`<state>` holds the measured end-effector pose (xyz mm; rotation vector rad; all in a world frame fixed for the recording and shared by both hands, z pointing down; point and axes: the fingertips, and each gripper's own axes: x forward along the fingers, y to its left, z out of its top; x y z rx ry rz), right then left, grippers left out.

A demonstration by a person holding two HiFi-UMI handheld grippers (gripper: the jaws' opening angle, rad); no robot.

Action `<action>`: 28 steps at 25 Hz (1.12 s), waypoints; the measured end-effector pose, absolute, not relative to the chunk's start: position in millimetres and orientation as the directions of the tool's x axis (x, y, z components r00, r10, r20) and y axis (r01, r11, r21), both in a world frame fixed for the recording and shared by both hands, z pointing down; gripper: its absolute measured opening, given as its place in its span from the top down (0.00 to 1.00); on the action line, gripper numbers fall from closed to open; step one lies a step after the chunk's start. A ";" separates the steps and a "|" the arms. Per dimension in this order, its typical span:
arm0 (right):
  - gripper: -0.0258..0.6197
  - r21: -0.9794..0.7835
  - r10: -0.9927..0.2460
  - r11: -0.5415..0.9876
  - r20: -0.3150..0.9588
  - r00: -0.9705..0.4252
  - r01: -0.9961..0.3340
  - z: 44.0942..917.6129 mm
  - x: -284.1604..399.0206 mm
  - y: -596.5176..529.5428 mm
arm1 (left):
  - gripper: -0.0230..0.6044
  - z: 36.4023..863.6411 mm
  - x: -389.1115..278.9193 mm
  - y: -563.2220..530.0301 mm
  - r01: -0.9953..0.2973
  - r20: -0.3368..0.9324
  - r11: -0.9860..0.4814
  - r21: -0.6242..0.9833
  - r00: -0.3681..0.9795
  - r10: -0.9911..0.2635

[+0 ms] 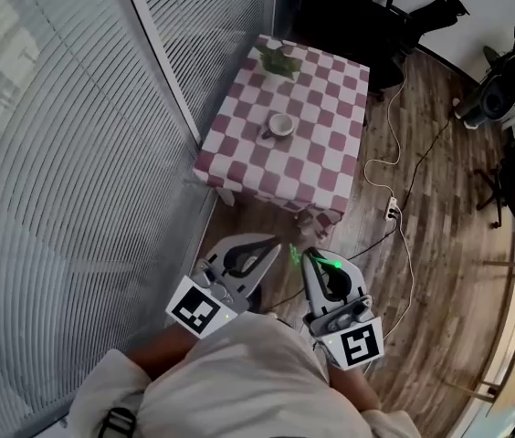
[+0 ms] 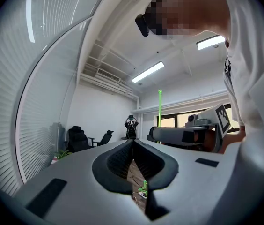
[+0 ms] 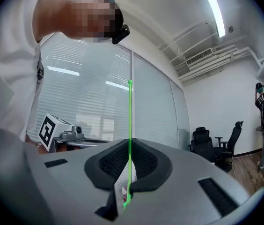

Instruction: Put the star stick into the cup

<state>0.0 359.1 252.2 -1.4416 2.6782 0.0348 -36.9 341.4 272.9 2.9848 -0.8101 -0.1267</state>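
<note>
Right tongs (image 1: 305, 255) clamp one green star stick (image 3: 130, 116), well short of the checked bench (image 1: 239, 167). Left tongs (image 2: 133, 143) closed, holding nothing. One cup (image 1: 281, 124) mid-bench, one green plant (image 1: 278, 60) at far corner, white cable (image 1: 394, 167) on floor off right edge.

On the red-and-white checked cloth table (image 1: 321, 167), the white cup (image 1: 281, 124) stands near the middle and the small green plant (image 1: 278, 60) at the far left corner; black office chairs (image 1: 340, 7) stand behind the far edge.
</note>
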 end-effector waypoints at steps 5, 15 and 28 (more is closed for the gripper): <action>0.90 -0.026 -0.836 0.546 -0.081 -0.542 -0.837 253.8 -12.1 325.1 | 0.91 272.6 -48.3 308.5 -0.494 -0.070 -0.867 0.072 0.864 -0.498; 0.90 -0.015 -0.842 0.538 -0.060 -0.537 -0.843 258.3 -31.6 273.2 | 0.91 275.5 -66.5 256.5 -0.470 -0.064 -0.879 0.074 0.878 -0.475; 0.90 0.014 -0.854 0.514 -0.084 -0.513 -0.858 253.9 -35.7 236.7 | 0.91 274.8 -74.6 217.3 -0.452 -0.068 -0.889 0.075 0.887 -0.457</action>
